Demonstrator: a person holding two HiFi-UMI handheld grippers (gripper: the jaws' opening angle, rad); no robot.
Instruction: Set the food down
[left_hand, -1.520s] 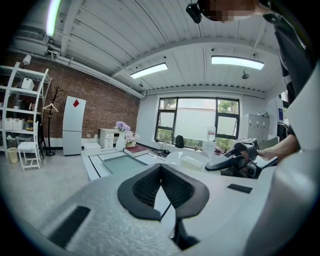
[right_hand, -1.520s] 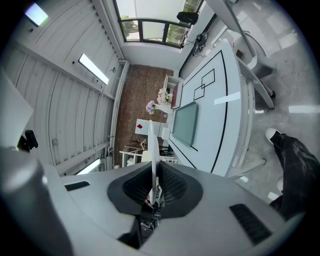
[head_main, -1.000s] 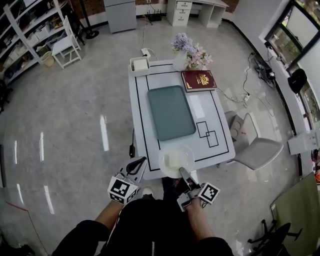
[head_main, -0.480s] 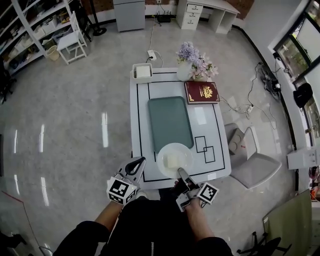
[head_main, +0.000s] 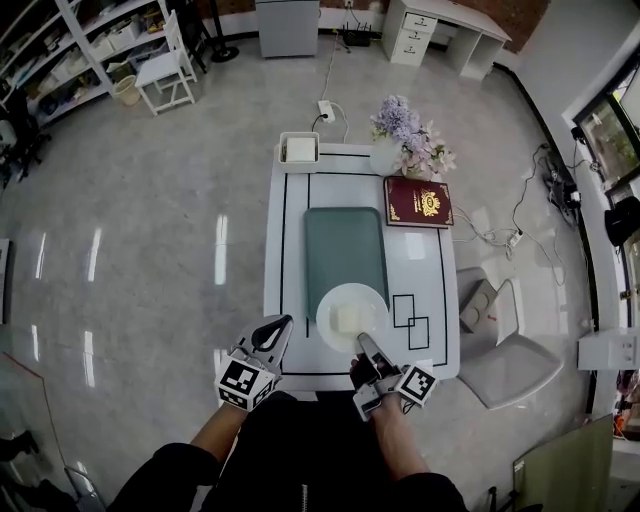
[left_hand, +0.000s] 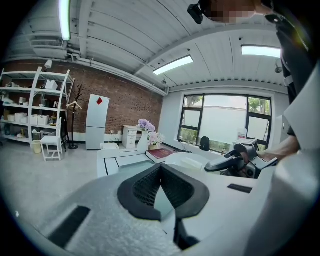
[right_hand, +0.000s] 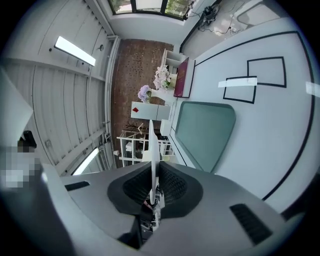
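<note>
A white plate (head_main: 352, 317) carries a pale block of food (head_main: 349, 319) and hangs over the near part of the white table (head_main: 290, 255). Its far rim overlaps the near end of the green tray (head_main: 345, 245). My right gripper (head_main: 366, 349) is shut on the plate's near rim. In the right gripper view the rim (right_hand: 152, 155) shows edge-on between the pads, with the tray (right_hand: 202, 135) beyond. My left gripper (head_main: 273, 334) is shut with nothing in it, at the table's front left edge. The left gripper view shows the plate (left_hand: 186, 160) to the right of its jaws.
A red book (head_main: 420, 201), a vase of flowers (head_main: 405, 145) and a white box (head_main: 299, 149) stand at the table's far end. Black outlined rectangles (head_main: 411, 318) mark the tabletop right of the plate. A grey chair (head_main: 505, 350) stands to the right.
The plate, gripped by the right gripper, has travelled forward from the table's front edge to the tray's near end. Both grippers and the person have come closer to the table.
</note>
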